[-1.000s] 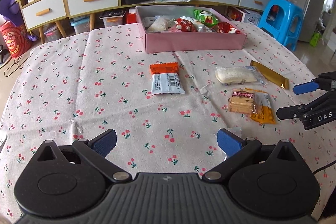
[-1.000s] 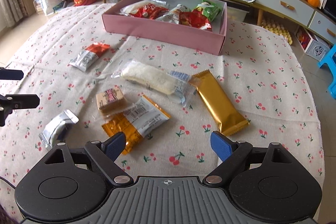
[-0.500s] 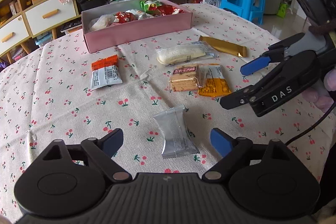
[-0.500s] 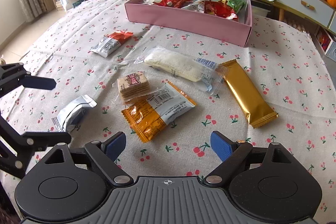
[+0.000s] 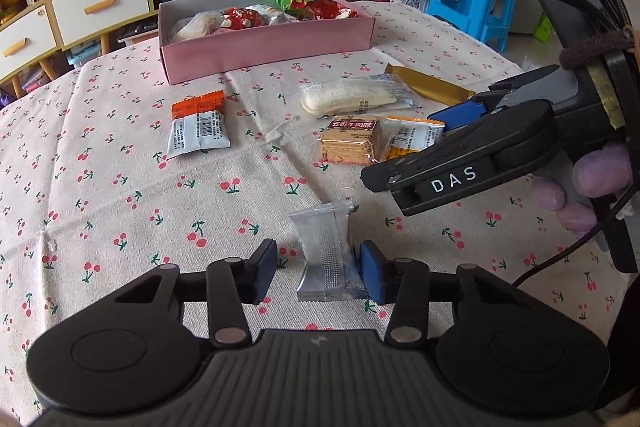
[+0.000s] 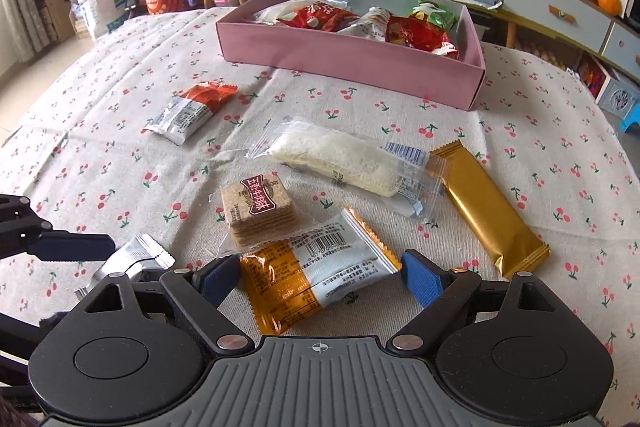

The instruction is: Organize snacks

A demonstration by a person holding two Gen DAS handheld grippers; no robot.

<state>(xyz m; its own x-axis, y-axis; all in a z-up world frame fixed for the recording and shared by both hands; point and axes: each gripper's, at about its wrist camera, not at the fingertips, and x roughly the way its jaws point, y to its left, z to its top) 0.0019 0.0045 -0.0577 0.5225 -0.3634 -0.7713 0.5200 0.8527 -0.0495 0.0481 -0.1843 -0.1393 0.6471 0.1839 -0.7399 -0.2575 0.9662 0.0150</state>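
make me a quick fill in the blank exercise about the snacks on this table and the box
1. The box that already holds several snacks is ____ in colour.
2. The silver packet lies between the fingers of the ____ gripper.
3. The tablecloth is printed with small red ____.
4. The long bar beside the clear-wrapped white snack has a ____ wrapper.

Missing words: pink; left; cherries; gold
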